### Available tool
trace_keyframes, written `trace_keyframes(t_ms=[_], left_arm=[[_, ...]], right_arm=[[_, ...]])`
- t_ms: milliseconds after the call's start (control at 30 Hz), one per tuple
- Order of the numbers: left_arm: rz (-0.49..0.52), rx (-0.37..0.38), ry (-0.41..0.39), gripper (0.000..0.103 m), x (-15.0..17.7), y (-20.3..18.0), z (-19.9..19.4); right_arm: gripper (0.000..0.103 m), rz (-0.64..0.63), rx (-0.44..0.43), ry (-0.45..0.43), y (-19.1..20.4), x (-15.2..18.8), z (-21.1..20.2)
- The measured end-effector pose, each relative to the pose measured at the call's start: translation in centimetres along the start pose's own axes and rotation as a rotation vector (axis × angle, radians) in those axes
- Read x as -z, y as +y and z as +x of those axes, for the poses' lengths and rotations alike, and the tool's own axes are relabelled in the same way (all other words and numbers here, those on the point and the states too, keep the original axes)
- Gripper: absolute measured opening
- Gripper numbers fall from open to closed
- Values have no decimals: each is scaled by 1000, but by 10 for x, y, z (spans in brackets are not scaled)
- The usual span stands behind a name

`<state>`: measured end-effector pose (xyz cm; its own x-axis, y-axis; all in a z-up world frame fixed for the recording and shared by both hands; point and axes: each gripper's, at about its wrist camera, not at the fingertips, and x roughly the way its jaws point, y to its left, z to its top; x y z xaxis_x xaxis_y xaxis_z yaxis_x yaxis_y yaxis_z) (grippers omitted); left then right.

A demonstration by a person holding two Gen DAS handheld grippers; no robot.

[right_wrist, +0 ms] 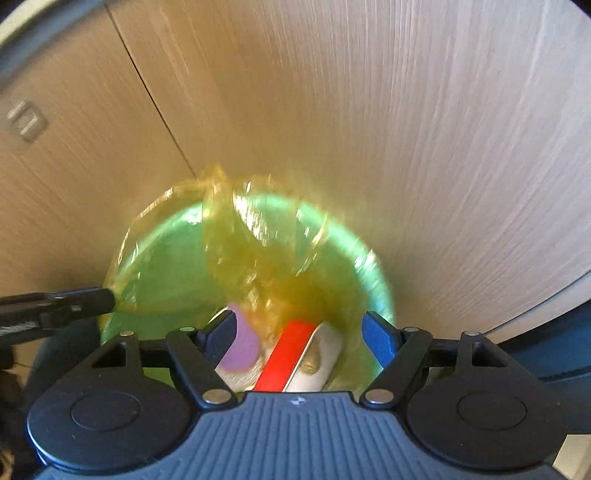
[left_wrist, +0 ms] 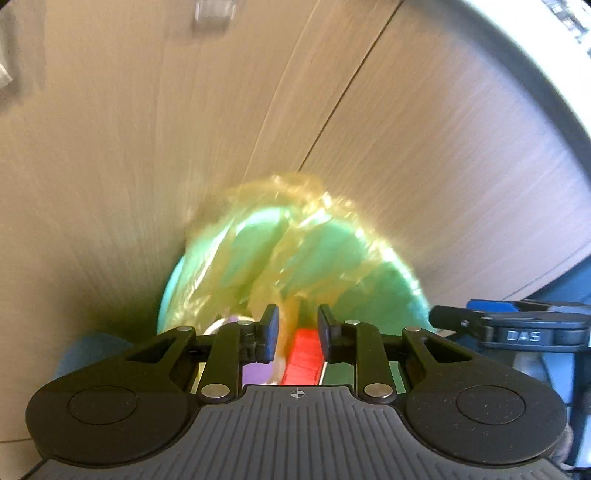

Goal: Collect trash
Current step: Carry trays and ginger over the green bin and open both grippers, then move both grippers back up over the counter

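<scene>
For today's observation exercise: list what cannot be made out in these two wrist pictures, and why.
- Left view: green bin blurred; its base hidden by the left gripper.
- Right view: red box cut off by the right gripper.
- Both: yellow bag smeared; grip unclear.

Motion blur smears the yellow film bunched over the green bin, so its folds run together. Inside the bin, the red item and the purple item are half covered by film and cut off by the tongs' body at 6 o'clock. A small clear object at 12 o'clock is cropped and too blurred to name.
</scene>
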<state>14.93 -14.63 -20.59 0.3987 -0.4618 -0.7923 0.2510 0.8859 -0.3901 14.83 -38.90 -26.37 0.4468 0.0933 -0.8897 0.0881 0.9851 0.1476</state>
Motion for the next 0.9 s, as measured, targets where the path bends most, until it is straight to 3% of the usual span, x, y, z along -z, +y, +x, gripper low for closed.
trace_keyframes(t_ms=[233, 400, 533, 733, 900], left_arm=[[69, 5, -110, 26, -9, -26, -62], [152, -15, -194, 26, -9, -47, -99], [202, -42, -210, 26, -9, -56, -117], [254, -44, -310, 26, -26, -61, -175], [181, -70, -393, 26, -47, -30, -251]], right_arm=[[76, 99, -42, -102, 8, 5, -46], [77, 60, 0, -131, 27, 7, -67], [77, 34, -54, -155, 39, -1, -90], [78, -60, -83, -368, 79, -42, -163], [89, -183, -211, -535, 138, -82, -211]])
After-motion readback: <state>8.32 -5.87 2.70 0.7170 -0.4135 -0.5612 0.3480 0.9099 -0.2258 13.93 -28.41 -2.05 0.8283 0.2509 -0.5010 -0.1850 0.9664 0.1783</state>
